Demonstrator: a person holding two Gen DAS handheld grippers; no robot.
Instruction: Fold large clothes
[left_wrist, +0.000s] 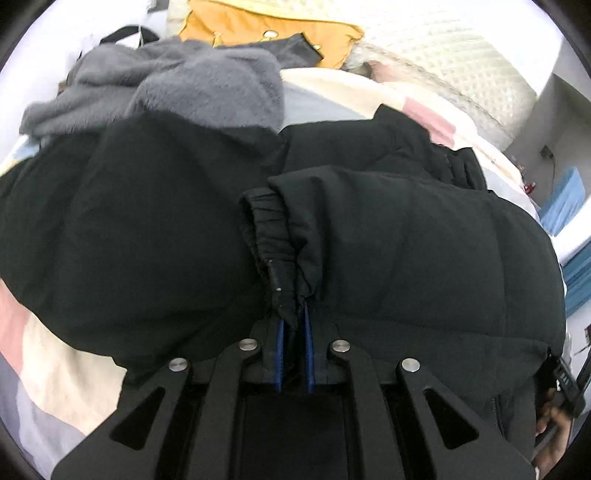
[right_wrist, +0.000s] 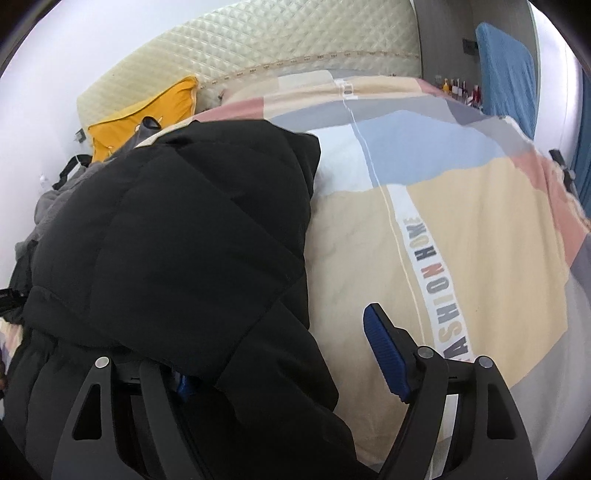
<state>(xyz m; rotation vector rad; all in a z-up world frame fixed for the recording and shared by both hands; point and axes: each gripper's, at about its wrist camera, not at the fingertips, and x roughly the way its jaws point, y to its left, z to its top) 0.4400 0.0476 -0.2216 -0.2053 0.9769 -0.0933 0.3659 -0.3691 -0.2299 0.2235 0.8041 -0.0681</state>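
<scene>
Gripping the elastic cuff (left_wrist: 275, 236) of a black puffer jacket (left_wrist: 406, 251), the left gripper (left_wrist: 294, 317) has its two blue pads pressed nearly together, with a pinch of dark fabric caught between them. The cuff belongs to a sleeve that lies folded across the body of the jacket, and the jacket itself spreads over a bed covered by a patchwork duvet (right_wrist: 461, 221) in cream, pink, pale blue and grey, with a lettered strip running along it.

The right gripper (right_wrist: 280, 354) stands released, its jaws spread wide. One blue pad (right_wrist: 384, 354) hangs clear above the duvet, just beside the jacket's edge; the other finger is largely buried under a fold of the black jacket, with only a sliver of blue showing. Jacket fabric lies between the jaws, but the pads do not press on it.

Behind the jacket, toward the head of the bed, a grey fleece garment (left_wrist: 192, 88) lies crumpled and touches the jacket's far edge. Farther back sits a mustard-yellow garment with metal snaps (left_wrist: 266, 26), resting against a cream quilted headboard (right_wrist: 258, 48). At the lower right edge of the left wrist view, part of a person's hand (left_wrist: 554, 424) shows.
</scene>
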